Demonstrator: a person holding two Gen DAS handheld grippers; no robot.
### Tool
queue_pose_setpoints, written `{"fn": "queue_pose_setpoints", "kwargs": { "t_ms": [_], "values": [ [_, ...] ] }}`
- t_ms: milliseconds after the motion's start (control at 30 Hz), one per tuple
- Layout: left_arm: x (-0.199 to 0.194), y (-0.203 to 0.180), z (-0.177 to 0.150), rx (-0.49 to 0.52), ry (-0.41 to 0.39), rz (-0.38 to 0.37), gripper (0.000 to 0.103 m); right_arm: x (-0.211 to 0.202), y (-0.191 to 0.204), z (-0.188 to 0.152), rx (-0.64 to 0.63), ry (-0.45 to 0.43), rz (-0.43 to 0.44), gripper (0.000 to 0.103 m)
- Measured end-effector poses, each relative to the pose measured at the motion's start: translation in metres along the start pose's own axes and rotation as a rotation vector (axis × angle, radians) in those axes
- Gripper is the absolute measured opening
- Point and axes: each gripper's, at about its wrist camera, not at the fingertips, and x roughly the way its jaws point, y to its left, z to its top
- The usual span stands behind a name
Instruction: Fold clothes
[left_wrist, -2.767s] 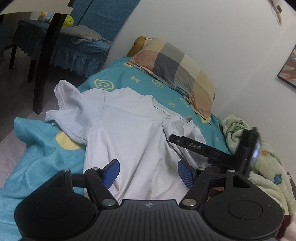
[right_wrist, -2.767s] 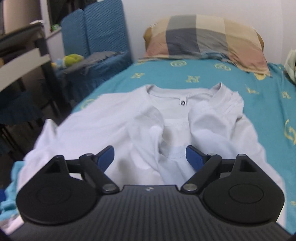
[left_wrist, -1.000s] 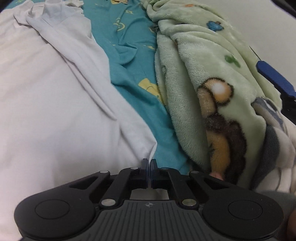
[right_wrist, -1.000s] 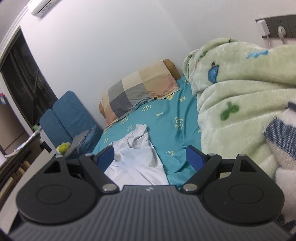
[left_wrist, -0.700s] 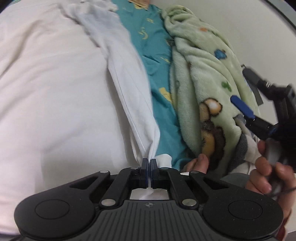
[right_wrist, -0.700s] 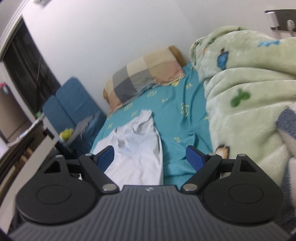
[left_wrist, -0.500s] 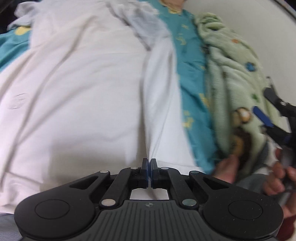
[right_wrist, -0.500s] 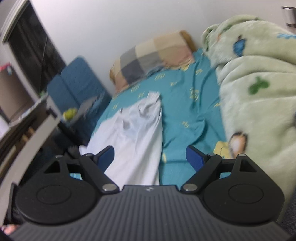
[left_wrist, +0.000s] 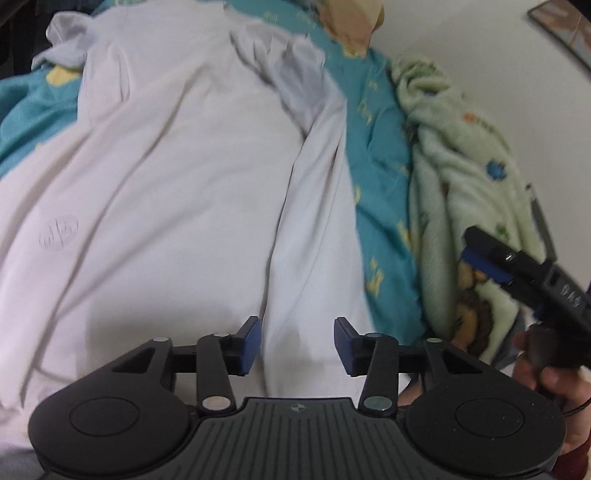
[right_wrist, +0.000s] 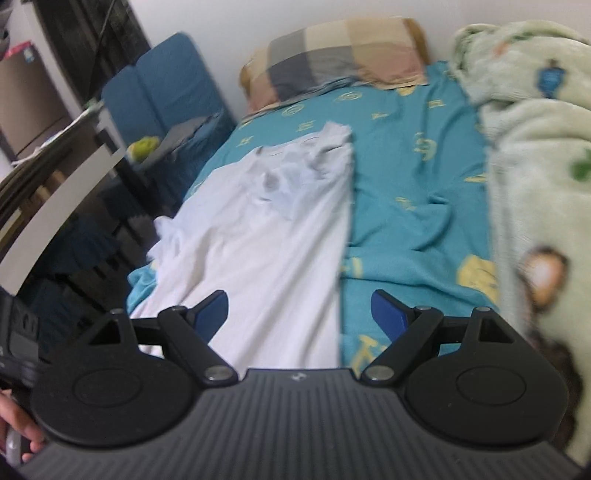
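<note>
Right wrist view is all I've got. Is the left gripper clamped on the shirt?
Observer: No. The left gripper has its jaws opening; a folded strip of the white shirt lies below the gap, and the pads are off it.
Operator: Any marking on the shirt? I see none.
Observer: Yes, a faint round logo near the shirt's left side in the left wrist view.
Operator: How does my right gripper look from there?
Observer: The right gripper shows at the right edge, in front of the green blanket, with a hand on its grip.
</note>
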Motion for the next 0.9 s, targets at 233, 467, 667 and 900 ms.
{"fn": "queue_pose_setpoints", "kwargs": {
  "t_ms": [233, 467, 667, 900],
  "values": [
    [-0.009, 0.012, 0.095, -0.076, -0.237, 0.052, 0.071, 0.056, 0.023, 0.035, 0.007, -0.09, -0.08, 0.085],
    [0.054, -0.006, 0.199, -0.029, -0.322, 0.063, 0.073, 0.1, 0.001, 0.014, 0.049, 0.008, -0.089, 0.085],
    [0.153, -0.029, 0.261, 0.0, -0.282, 0.117, 0.074, 0.113, -0.008, 0.031, 0.021, -0.075, -0.155, 0.085],
    [0.213, -0.019, 0.289, -0.016, -0.24, 0.148, 0.009, 0.134, -0.028, 0.027, 0.051, -0.028, -0.135, 0.085]
  ]
}}
